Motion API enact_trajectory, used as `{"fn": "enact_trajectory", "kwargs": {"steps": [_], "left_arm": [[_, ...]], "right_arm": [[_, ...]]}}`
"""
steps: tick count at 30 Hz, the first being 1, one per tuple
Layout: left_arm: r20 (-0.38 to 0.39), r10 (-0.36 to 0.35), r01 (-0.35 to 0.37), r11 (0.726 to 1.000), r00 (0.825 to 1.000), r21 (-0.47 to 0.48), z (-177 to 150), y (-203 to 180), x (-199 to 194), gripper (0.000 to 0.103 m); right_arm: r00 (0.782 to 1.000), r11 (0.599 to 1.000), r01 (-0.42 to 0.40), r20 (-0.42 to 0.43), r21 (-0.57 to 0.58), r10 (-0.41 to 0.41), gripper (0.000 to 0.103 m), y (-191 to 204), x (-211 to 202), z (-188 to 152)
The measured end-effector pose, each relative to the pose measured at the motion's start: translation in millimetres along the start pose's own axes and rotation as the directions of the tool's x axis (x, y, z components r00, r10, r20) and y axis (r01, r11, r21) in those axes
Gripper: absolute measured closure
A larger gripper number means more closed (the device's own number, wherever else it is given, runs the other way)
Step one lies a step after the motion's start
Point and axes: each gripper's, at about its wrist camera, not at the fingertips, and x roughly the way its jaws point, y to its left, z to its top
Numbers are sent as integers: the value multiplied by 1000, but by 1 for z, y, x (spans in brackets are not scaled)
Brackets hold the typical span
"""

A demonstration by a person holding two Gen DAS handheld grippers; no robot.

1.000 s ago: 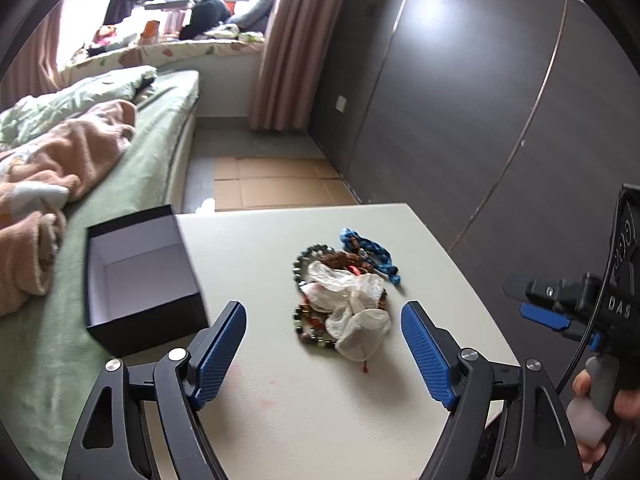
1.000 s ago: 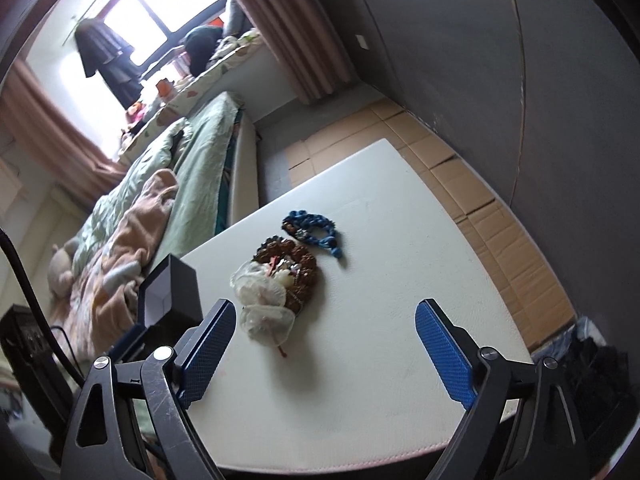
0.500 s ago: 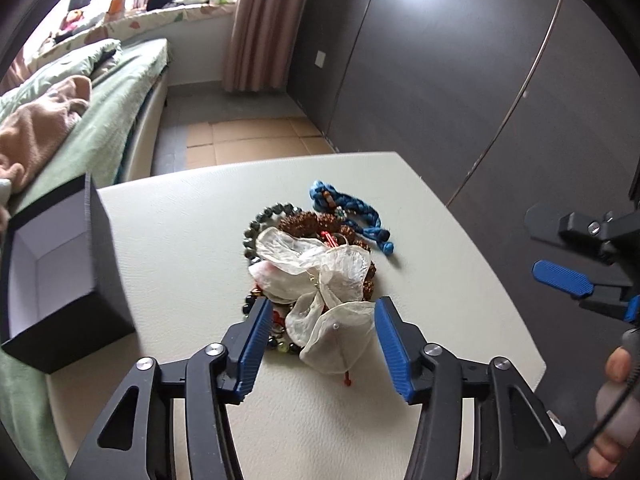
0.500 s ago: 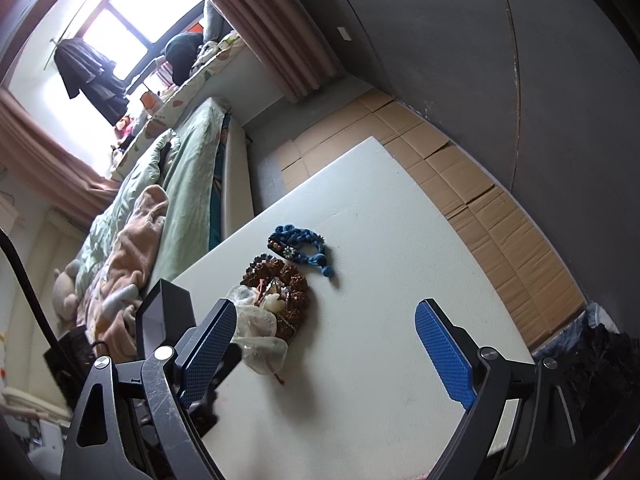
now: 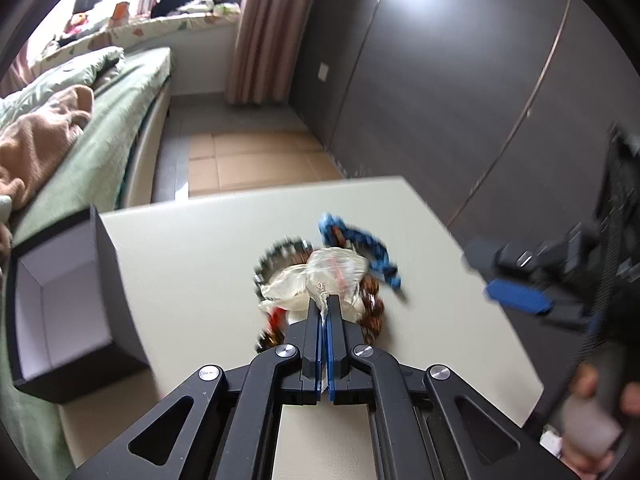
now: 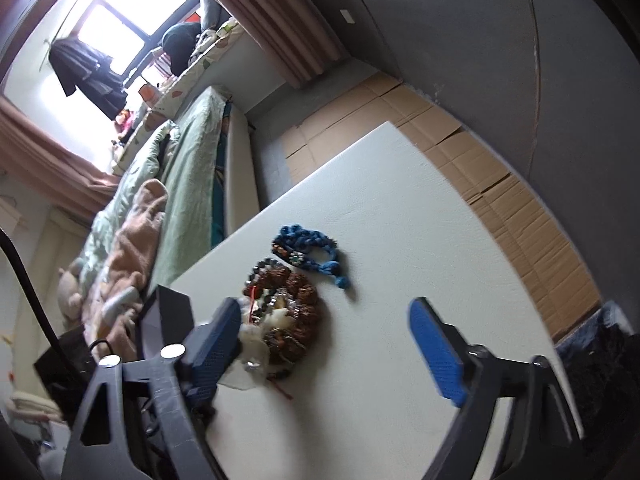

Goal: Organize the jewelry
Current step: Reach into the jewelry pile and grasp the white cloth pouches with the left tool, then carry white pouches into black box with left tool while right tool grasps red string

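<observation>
A pile of jewelry lies mid-table: a brown bead bracelet (image 6: 296,304), a dark bead bracelet (image 5: 276,256), a blue braided cord (image 5: 360,244) and a white sheer pouch (image 5: 320,276). My left gripper (image 5: 324,304) is shut on the pouch's near edge, pinching the fabric between its blue pads. My right gripper (image 6: 324,344) is open and empty, held above the table just right of the pile. It shows at the right in the left wrist view (image 5: 520,292). The blue cord (image 6: 312,248) lies beyond the brown beads.
An open black box (image 5: 60,304) with a pale inside stands at the table's left edge. The white table (image 6: 400,220) ends near a bed (image 5: 100,120) on the left. A dark wardrobe wall (image 5: 460,80) and cardboard-covered floor (image 6: 500,192) lie to the right.
My left gripper moved forward onto the pile and closed on the white pouch. My right gripper stayed open and shifted a little closer to the pile.
</observation>
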Motion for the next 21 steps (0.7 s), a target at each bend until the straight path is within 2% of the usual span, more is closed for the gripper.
{"fn": "enact_trajectory", "kwargs": {"steps": [6,13,17,21], "left_arm": [[36,-49,50,998,998,-45,15,20,-11,102],[41,-36,40,994,999,-105,24,45,-16,102],[47,-21,27,991,999,-128,25,56,-22,102],[56,-3,12,988,998,-155,26,65,-28,102]], "right_arm": [[998,999,-41,-40,14,41,30,11,22,2],[990,994,-103,-98,26,105,39,27,47,-2],[982,991,-131,-133,18,132,54,38,57,-8],[982,988,-145,-132,-54,137,61,55,62,-11]]}}
